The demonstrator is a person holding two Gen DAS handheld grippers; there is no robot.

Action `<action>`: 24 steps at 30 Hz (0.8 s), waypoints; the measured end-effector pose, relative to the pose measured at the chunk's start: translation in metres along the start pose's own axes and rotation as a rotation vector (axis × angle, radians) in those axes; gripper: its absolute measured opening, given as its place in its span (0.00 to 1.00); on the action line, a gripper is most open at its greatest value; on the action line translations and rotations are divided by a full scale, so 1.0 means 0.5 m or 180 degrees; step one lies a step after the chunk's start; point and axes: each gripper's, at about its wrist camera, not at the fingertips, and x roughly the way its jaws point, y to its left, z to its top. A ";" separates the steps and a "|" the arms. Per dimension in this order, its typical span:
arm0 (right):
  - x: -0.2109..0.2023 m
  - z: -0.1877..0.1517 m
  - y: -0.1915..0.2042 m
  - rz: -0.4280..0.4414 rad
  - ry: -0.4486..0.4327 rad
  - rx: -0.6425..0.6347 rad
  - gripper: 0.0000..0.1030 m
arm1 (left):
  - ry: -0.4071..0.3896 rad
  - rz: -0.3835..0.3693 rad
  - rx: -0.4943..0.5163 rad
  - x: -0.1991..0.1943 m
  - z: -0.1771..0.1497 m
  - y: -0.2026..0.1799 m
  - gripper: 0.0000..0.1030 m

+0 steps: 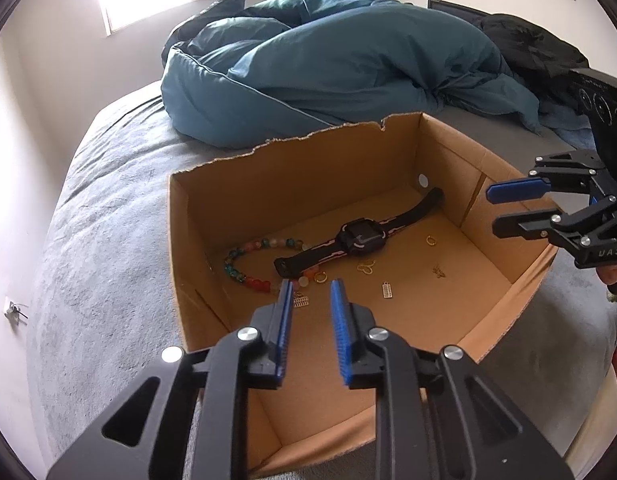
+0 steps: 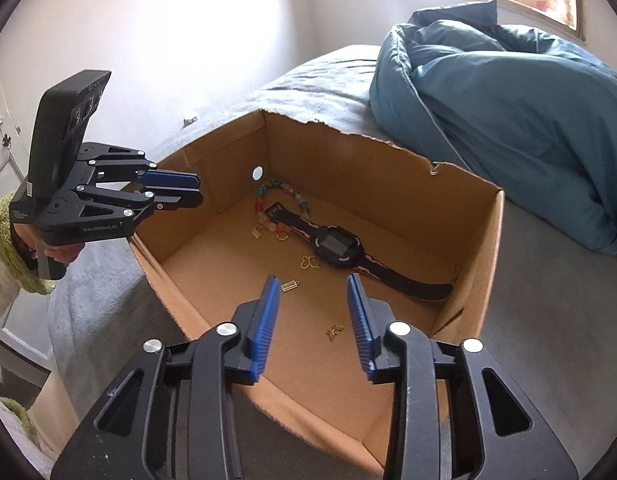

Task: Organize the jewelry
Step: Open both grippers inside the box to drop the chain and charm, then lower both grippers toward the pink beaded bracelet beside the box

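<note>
An open cardboard box [image 1: 180,240] sits on the bed. On its floor lie a black watch [image 1: 360,238], a coloured bead bracelet [image 1: 244,256], a gold ring [image 1: 319,277] and several small gold charms, one a rectangular charm [image 1: 387,290]. My left gripper [image 1: 311,284] hangs open over the box's near side with nothing between its blue pads. My right gripper [image 1: 493,209] is open over the right wall. In the right wrist view the right gripper [image 2: 313,278] is empty above the floor, with a gold charm [image 2: 334,332] lying below it. The watch [image 2: 336,244] lies beyond.
A bunched teal duvet [image 1: 328,64] lies behind the box on the grey bedsheet [image 1: 108,220]. A black garment [image 1: 524,44] is at the back right. A hand in a cream and green sleeve [image 2: 4,240] holds the left gripper [image 2: 199,190]. A bright window is behind.
</note>
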 end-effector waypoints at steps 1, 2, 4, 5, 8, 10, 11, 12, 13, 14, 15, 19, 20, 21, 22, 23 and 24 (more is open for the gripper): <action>-0.008 -0.002 0.000 -0.0007 -0.0030 0.0011 0.37 | -0.0018 0.0008 -0.0015 -0.007 -0.001 0.000 0.18; -0.015 -0.004 -0.001 -0.0015 -0.0057 0.0023 0.38 | -0.0036 0.0014 -0.0028 -0.013 -0.001 0.000 0.18; -0.035 -0.009 -0.004 -0.0030 -0.0121 0.0057 0.38 | -0.0085 0.0030 -0.0052 -0.028 -0.003 -0.001 0.19; -0.046 -0.012 -0.006 -0.0041 -0.0157 0.0084 0.38 | -0.0115 0.0043 -0.0063 -0.038 -0.004 -0.002 0.20; -0.080 -0.024 -0.011 -0.0055 -0.0256 0.0163 0.39 | -0.0213 0.0085 -0.0053 -0.072 -0.012 -0.010 0.22; -0.099 -0.032 -0.012 -0.0081 -0.0299 0.0197 0.40 | -0.0265 0.0104 -0.0050 -0.092 -0.017 -0.016 0.22; -0.110 -0.036 -0.012 -0.0088 -0.0325 0.0220 0.40 | -0.0288 0.0112 -0.0057 -0.100 -0.019 -0.018 0.22; -0.118 -0.039 -0.012 -0.0094 -0.0342 0.0235 0.40 | -0.0316 0.0120 -0.0071 -0.111 -0.024 -0.022 0.22; -0.130 -0.044 -0.010 -0.0100 -0.0370 0.0256 0.40 | -0.0334 0.0125 -0.0082 -0.119 -0.028 -0.024 0.23; -0.138 -0.047 -0.008 -0.0098 -0.0390 0.0272 0.40 | -0.0358 0.0127 -0.0097 -0.131 -0.034 -0.028 0.23; -0.150 -0.051 -0.005 -0.0098 -0.0419 0.0290 0.40 | -0.0377 0.0128 -0.0105 -0.143 -0.041 -0.032 0.23; -0.182 -0.063 0.013 -0.0073 -0.0514 0.0317 0.40 | -0.0459 0.0178 -0.0099 -0.185 -0.067 -0.051 0.23; -0.190 -0.067 0.020 -0.0065 -0.0540 0.0317 0.40 | -0.0493 0.0189 -0.0112 -0.201 -0.078 -0.058 0.23; -0.198 -0.071 0.026 -0.0058 -0.0562 0.0315 0.40 | -0.0509 0.0188 -0.0115 -0.210 -0.086 -0.062 0.23; -0.206 -0.077 0.036 -0.0047 -0.0583 0.0305 0.40 | -0.0535 0.0193 -0.0125 -0.224 -0.098 -0.068 0.24; -0.214 -0.083 0.044 -0.0034 -0.0603 0.0300 0.40 | -0.0544 0.0195 -0.0134 -0.233 -0.105 -0.072 0.24; -0.220 -0.089 0.053 -0.0019 -0.0619 0.0309 0.40 | -0.0550 0.0200 -0.0147 -0.240 -0.112 -0.077 0.24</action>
